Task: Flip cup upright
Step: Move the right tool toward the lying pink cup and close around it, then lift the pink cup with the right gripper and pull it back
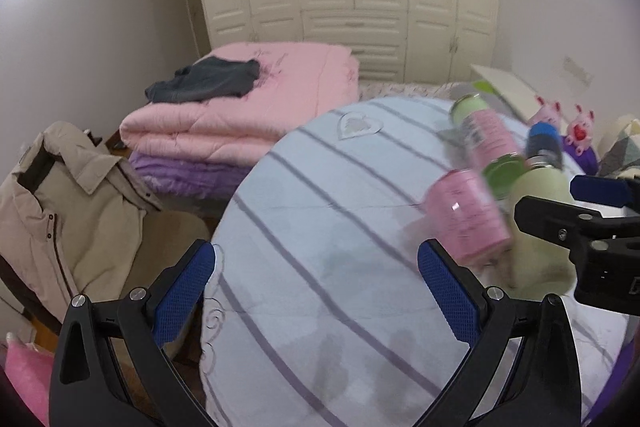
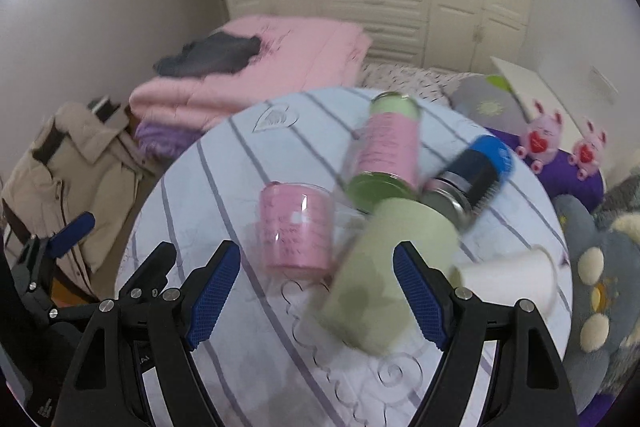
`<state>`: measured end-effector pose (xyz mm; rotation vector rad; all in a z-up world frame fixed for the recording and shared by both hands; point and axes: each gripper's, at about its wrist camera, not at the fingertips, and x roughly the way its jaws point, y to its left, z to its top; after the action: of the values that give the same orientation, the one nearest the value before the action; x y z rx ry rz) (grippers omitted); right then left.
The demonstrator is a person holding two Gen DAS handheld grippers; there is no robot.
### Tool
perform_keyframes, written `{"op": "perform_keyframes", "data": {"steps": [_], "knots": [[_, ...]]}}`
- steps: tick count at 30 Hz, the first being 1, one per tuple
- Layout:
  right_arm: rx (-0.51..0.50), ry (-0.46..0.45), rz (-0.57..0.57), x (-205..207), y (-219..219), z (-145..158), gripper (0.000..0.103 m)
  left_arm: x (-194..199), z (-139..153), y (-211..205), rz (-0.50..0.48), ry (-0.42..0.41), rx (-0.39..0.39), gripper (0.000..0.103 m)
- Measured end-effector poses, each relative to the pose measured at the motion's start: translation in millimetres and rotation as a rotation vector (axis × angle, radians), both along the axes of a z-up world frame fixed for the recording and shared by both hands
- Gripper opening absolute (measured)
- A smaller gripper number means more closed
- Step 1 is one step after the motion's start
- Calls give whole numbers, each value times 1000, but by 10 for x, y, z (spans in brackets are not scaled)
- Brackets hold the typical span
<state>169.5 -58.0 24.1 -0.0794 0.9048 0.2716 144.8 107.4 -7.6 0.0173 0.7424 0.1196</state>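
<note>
A round table with a striped pale cloth (image 2: 208, 187) carries several cups. A pale green cup (image 2: 380, 267) lies on its side, between my right gripper's fingers in the right wrist view; it also shows in the left wrist view (image 1: 540, 195). A pink cup (image 2: 296, 227) stands mouth-down beside it and also shows in the left wrist view (image 1: 466, 215). My right gripper (image 2: 316, 291) is open around the green cup's lower part. My left gripper (image 1: 316, 291) is open and empty over the cloth (image 1: 320, 207), left of the pink cup.
A pink tin with green lid (image 2: 388, 155), a dark bottle with blue cap (image 2: 476, 175) and a white cup on its side (image 2: 508, 275) lie on the table. Folded pink quilts (image 1: 248, 107), a beige coat (image 1: 60, 195) and plush toys (image 2: 600, 267) surround it.
</note>
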Motion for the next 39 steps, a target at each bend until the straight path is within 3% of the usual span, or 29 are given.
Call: {"op": "perform_keyframes", "data": {"steps": [5,14,15,16,21,26,39], "knots": [[-63,90,39,232,206,-184,80,153,-139,240,14,62,-72,102],[-99,205,46,490,354,-454,79,284,-334,359,27,120,-70,102],[-122,193,40,506,378,-471,75,293,-347,358,23,125,-74,102],[-143,181,32,509,386,-473,65,291,-354,359,19,129,-80,102],[-198,179,27,548,466,-485,65,281,-349,370,25,128,-85,102],[-129,197,24,572,417,-434,64,232,-308,428,36,115,-89,102],[-87,142,24,481,416,-157,64,90,-146,472,54,91,-78,102]]}}
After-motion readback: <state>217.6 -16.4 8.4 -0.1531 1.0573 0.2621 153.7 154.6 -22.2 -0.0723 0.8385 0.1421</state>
